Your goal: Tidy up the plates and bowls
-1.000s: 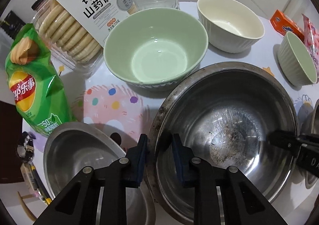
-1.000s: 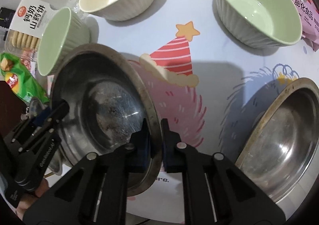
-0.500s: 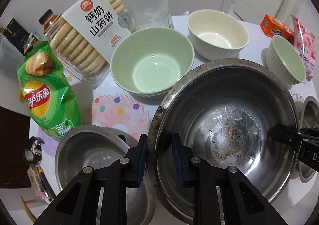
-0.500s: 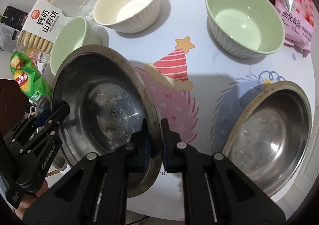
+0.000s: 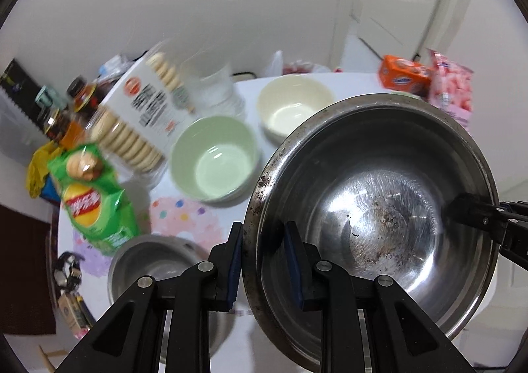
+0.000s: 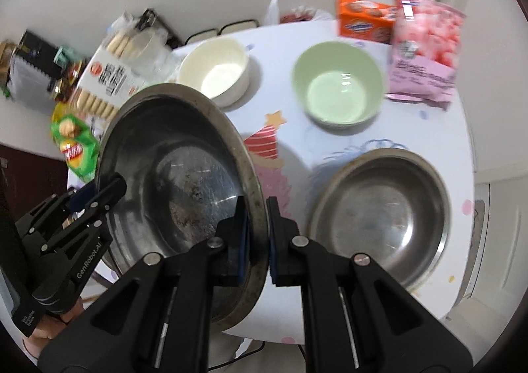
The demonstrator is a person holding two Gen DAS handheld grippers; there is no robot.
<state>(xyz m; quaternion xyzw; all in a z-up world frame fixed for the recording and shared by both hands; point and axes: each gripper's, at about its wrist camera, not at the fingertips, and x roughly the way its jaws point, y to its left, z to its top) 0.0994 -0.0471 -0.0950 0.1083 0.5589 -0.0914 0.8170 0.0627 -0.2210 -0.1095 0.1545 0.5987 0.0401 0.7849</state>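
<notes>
- Currently both grippers carry one big steel basin (image 5: 379, 218) above the round table (image 6: 330, 142), clear of it.
- Left gripper (image 5: 262, 257) clamped on the basin's near-left rim, one pad inside and one outside the wall; the gap looks wider than the rim, so treat the hold as loose.
- Right gripper (image 6: 255, 237) pinched almost fully shut on the opposite rim.
- Likely target: nest it on a second steel basin, either the one (image 6: 379, 218) at the table's right or a smaller one (image 5: 155, 260) under the left gripper. Cannot tell which.
- Do it well: move both hands together at equal height, or the basin will tilt or twist out of the pinch.
- Stay high past the green bowl (image 6: 336, 85), cream bowl (image 6: 214, 69) and chips bag (image 5: 95, 198).
- Centre over the target, lower flat, release both sides together.
</notes>
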